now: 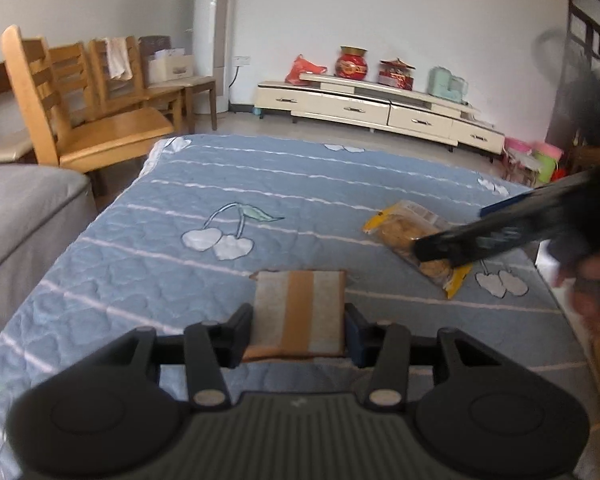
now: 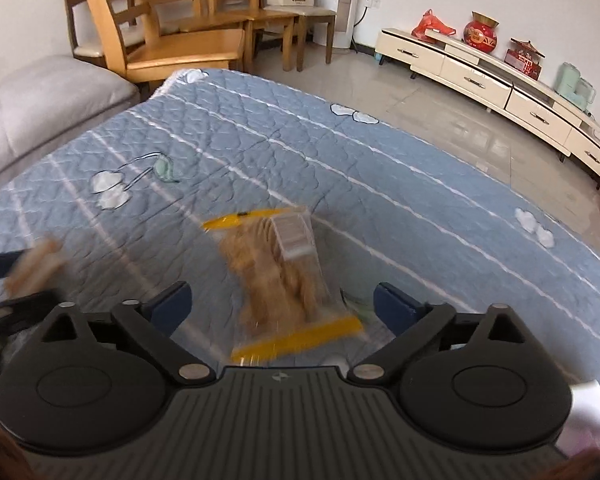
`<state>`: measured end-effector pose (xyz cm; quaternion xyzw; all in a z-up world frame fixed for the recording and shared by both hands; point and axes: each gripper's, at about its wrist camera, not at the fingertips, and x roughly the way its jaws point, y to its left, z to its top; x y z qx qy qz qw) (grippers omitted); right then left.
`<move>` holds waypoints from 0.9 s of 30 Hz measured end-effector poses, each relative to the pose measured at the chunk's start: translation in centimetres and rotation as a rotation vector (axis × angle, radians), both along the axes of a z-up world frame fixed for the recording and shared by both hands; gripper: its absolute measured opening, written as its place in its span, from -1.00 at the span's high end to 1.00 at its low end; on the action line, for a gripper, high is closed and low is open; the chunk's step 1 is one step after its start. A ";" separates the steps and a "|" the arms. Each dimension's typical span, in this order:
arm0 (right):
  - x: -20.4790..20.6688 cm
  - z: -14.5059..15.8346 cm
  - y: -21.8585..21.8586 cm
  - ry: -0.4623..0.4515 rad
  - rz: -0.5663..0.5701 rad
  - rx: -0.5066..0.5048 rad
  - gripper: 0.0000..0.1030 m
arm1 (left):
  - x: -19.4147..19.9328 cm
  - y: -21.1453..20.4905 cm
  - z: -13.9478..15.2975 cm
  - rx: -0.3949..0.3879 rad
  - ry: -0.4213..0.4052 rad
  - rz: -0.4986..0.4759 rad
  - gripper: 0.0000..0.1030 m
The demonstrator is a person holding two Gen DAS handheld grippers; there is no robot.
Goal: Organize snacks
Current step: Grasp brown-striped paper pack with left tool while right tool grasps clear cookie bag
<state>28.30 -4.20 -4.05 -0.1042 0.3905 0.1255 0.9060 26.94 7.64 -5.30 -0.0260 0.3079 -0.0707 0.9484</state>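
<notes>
My left gripper [image 1: 298, 326] is shut on a flat tan-and-grey snack packet [image 1: 300, 312], held just above the blue quilt [image 1: 220, 184]. A clear bag of biscuits with yellow ends [image 1: 416, 240] lies on the quilt to the right. My right gripper [image 1: 440, 250] reaches over it from the right in the left wrist view. In the right wrist view the right gripper [image 2: 282, 304] is open, jaws wide on either side of the blurred biscuit bag [image 2: 284, 276], not touching it. The left gripper with its packet [image 2: 36, 264] shows blurred at the left edge.
The quilt has white cherry prints and covers a low table. A grey sofa [image 1: 20, 216] stands at the left, wooden chairs [image 1: 80, 120] beyond it. A cream TV cabinet [image 1: 380, 108] with red jars stands along the far wall. Tiled floor [image 2: 460, 120] lies past the quilt's far edge.
</notes>
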 end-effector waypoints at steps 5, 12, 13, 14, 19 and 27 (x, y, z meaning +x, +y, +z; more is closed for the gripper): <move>2.9 -1.2 1.0 0.071 -0.013 -0.010 -1.00 | -0.5 0.1 0.5 0.013 -0.015 0.020 0.10; -1.1 -0.2 -0.5 0.063 -0.074 0.076 0.04 | -1.2 0.0 2.1 0.007 -0.037 0.050 0.10; -2.1 0.3 -0.9 0.054 -0.077 0.089 0.04 | -1.5 -0.1 2.3 0.005 -0.040 0.052 0.10; -3.3 0.7 -1.1 0.045 -0.078 0.101 0.04 | -2.0 -0.2 2.7 0.004 -0.043 0.054 0.10; -10.1 4.0 -1.6 -0.031 -0.120 0.109 0.05 | -4.4 -1.0 4.8 0.019 -0.073 0.057 0.10; -22.1 8.3 -2.5 -0.131 -0.176 0.122 0.04 | -9.1 -2.7 7.4 0.027 -0.087 0.049 0.10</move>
